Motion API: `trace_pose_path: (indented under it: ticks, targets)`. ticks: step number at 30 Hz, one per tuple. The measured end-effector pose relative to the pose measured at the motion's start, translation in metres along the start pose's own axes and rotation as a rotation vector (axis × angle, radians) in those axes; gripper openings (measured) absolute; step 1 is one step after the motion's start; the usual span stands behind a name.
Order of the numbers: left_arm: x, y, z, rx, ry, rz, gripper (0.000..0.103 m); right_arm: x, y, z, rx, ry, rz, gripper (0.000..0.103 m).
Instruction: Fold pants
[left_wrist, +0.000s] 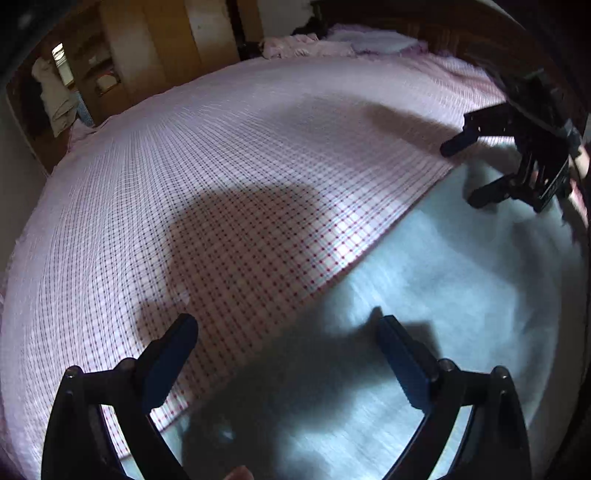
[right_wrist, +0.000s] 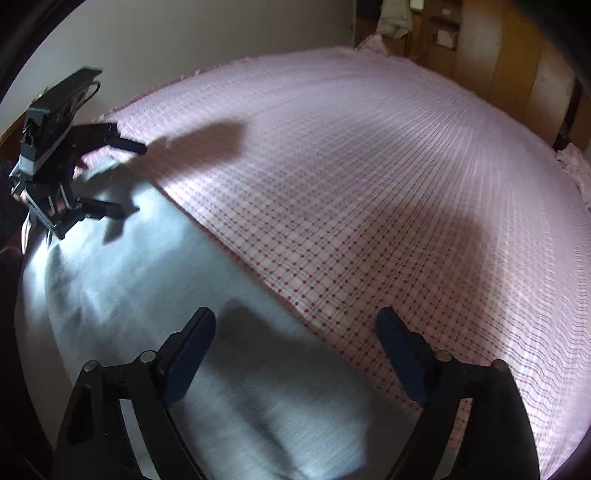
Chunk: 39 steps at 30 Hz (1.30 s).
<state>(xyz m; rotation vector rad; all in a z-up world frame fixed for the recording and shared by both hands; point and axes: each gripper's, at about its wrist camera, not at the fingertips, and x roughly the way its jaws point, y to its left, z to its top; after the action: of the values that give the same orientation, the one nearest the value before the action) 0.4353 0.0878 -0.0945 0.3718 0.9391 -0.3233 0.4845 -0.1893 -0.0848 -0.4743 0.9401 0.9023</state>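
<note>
The pants (left_wrist: 443, 295) are a pale blue-grey cloth lying flat on a pink checked bed sheet (left_wrist: 184, 166), blurred by motion. In the left wrist view my left gripper (left_wrist: 287, 325) is open just above the pants' straight edge, one finger over the sheet and one over the cloth, with nothing between them. My right gripper (left_wrist: 461, 174) shows at the far right, open over the same edge. In the right wrist view the pants (right_wrist: 129, 295) fill the lower left. The right gripper (right_wrist: 295, 317) hangs open over their edge, holding nothing. The left gripper (right_wrist: 133, 180) is open at the upper left.
The bed sheet (right_wrist: 369, 184) covers a wide bed. A crumpled pink blanket (left_wrist: 295, 44) and a white pillow (left_wrist: 376, 38) lie at the head. A wooden wardrobe (left_wrist: 166, 37) and hanging clothes (left_wrist: 55, 96) stand beyond the bed. A plain wall (right_wrist: 184, 37) runs along one side.
</note>
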Motion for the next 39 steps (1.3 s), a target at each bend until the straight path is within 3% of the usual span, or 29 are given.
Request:
trace_pose_path:
  ticks: [5,8,9,10,11,12,13,14,17,23,27,33,39]
  targets:
    - [0.013,-0.002,0.0,0.014,0.049,-0.041,0.1,0.011,0.004,-0.002,-0.036,0.015,0.018,0.074]
    - [0.024,-0.001,0.005,0.014,0.088,-0.118,0.091,0.024,0.0,0.003,-0.054,0.017,0.058,0.071]
    - [0.024,0.001,0.006,0.01,0.096,-0.145,0.081,0.025,-0.002,0.003,-0.058,0.02,0.074,0.07]
    - [0.021,0.0,0.006,0.022,0.095,-0.163,0.061,0.025,-0.004,0.005,-0.058,0.027,0.084,0.064]
    - [0.017,-0.001,0.007,0.045,0.086,-0.168,0.044,0.023,-0.006,0.008,-0.059,0.03,0.088,0.049]
    - [0.013,-0.003,0.007,0.063,0.079,-0.164,0.015,0.02,-0.008,0.012,-0.06,0.035,0.091,0.037]
    - [0.009,-0.005,0.006,0.069,0.085,-0.172,0.006,0.016,-0.01,0.014,-0.057,0.037,0.103,0.012]
    - [0.006,-0.006,0.005,0.072,0.082,-0.172,0.005,0.012,-0.009,0.015,-0.059,0.038,0.112,0.0]
    - [-0.005,0.001,-0.002,0.063,0.063,-0.171,0.004,0.002,0.0,0.013,-0.115,0.072,0.053,0.0]
    - [-0.054,0.0,-0.025,0.066,-0.049,-0.114,0.005,-0.054,0.021,0.004,-0.185,-0.033,-0.019,0.0]
    - [-0.08,-0.022,-0.043,0.123,-0.078,-0.018,0.005,-0.085,0.057,-0.007,-0.274,-0.049,-0.118,0.0]
    - [-0.116,-0.052,-0.051,0.144,-0.105,0.025,0.005,-0.107,0.114,-0.031,-0.426,-0.045,-0.317,0.0]
    - [-0.137,-0.088,-0.066,0.162,-0.097,0.043,0.004,-0.121,0.153,-0.05,-0.447,-0.066,-0.445,0.0]
